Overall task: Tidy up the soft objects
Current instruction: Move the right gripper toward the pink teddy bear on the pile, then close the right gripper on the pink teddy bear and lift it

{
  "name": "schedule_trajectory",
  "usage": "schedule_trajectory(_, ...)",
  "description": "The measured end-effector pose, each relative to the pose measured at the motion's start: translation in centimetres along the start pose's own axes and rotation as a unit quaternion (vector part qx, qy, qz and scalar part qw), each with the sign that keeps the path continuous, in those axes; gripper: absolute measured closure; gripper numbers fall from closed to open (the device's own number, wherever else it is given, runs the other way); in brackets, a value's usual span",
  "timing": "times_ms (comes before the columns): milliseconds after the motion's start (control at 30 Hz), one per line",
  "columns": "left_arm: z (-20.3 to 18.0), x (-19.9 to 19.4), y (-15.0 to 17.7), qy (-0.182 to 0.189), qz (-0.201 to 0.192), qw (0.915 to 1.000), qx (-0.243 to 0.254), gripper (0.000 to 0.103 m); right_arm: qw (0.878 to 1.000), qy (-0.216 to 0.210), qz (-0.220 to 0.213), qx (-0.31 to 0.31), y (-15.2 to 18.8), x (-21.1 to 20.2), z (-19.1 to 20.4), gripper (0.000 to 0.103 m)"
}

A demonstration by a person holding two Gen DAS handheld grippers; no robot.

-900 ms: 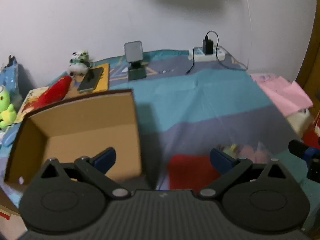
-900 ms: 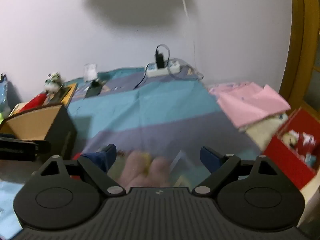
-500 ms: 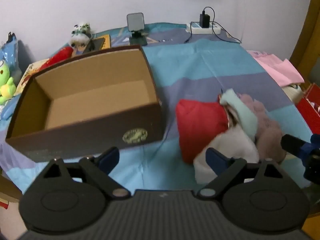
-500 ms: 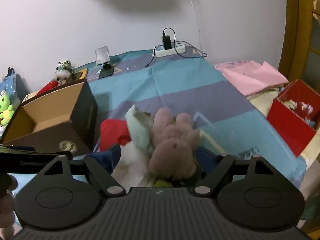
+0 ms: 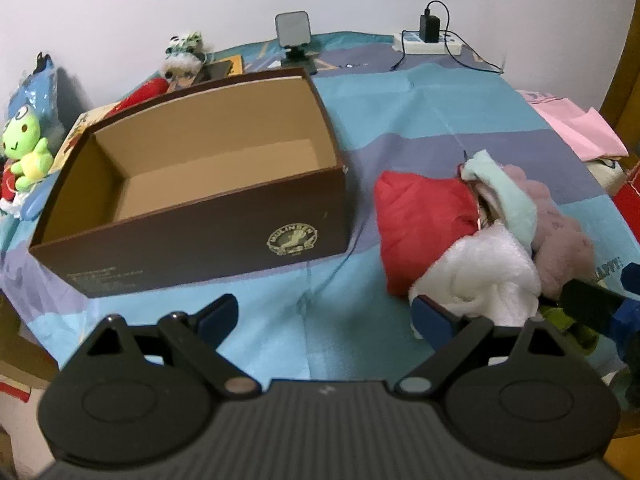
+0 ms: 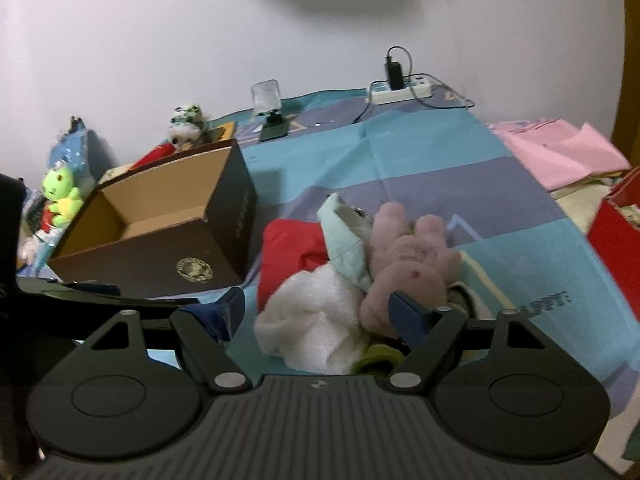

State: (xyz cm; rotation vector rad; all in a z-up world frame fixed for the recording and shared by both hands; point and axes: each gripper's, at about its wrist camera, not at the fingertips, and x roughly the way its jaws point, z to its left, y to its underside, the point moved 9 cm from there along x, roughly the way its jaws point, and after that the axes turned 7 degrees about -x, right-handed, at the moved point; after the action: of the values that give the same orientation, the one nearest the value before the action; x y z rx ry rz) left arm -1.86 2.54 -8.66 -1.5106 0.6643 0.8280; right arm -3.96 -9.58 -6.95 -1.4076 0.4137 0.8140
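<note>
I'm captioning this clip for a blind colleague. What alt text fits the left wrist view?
An open, empty brown cardboard box sits on a blue striped cloth, with a pile of soft things beside it: a red cloth, a white towel and a pink plush. The left gripper hovers open in front of them, holding nothing.

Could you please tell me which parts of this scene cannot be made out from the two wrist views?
- Olive-green soft item: mostly buried under the white fluffy plush and the right claw; its kind is unclear.
- Red open box: cut off by the right-wrist frame edge.
- Small print on the brown cardboard box: too small in the left-wrist view.
</note>
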Motion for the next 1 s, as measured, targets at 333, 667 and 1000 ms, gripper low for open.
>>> schedule_trajectory(333,0.1,2.5,0.5,-0.01,0.006,0.9999,-0.007,0.01,0.999,-0.041,0.017,-0.002,-1.1,1.5,-1.7,0.043)
schedule_trajectory(667,-0.6,3.4,2.8,0.1,0.017,0.9947,-0.016,0.007,0.995,-0.09,0.037,0.0,-0.4,1.9,-4.4,0.054)
schedule_trajectory(1000,-4.4,2.6,3.9,0.198,0.018,0.9798,0.015,0.005,0.987,-0.161,0.019,-0.002,-1.5,1.9,-4.9,0.07)
